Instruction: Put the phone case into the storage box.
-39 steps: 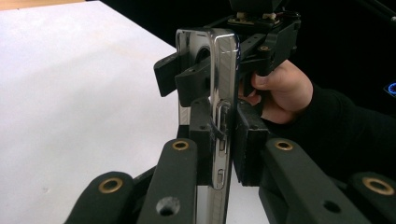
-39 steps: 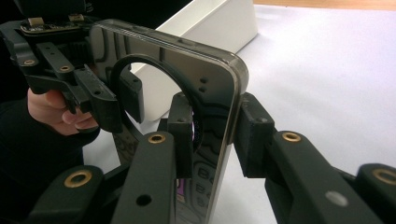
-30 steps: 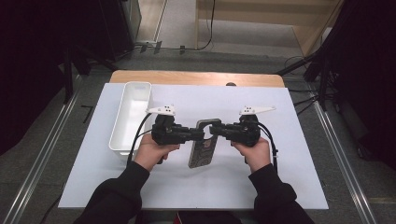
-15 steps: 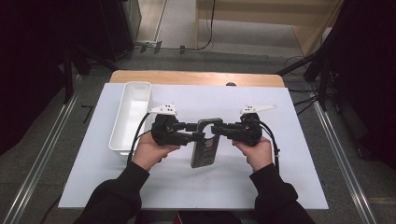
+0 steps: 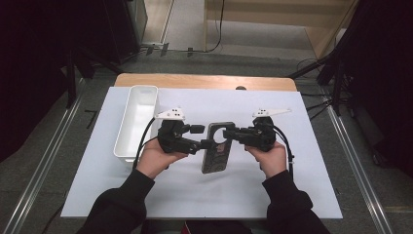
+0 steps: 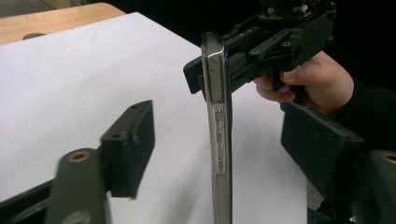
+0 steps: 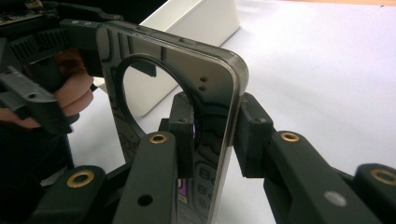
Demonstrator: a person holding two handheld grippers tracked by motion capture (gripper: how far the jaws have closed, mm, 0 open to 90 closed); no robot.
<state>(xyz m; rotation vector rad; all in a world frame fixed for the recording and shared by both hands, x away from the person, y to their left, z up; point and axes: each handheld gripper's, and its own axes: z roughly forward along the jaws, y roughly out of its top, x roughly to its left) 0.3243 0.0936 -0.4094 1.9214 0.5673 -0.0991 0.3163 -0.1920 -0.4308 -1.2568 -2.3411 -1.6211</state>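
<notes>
One phone [image 5: 217,148] is pinched by the right tool [image 5: 233,134]; the left tool [image 5: 204,137], just spread, straddles it untouched. One white tray [image 5: 139,117] is seen beyond the left tool.

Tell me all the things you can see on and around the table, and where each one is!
Phone: one, dark and shiny, held up over the middle of the white sheet.
Tray: one, white, long, on the left part of the sheet.
Sheet: one, white, covers most of the table.
Table: one, wooden, its far edge peeks out beyond the sheet.
Right gripper: one, black, jaws pressed on the phone's two faces.
Left gripper: one, black, jaws have just been opening; the phone's edge stands between them, untouched.
Hands: two, in dark sleeves, each holding a gripper.
</notes>
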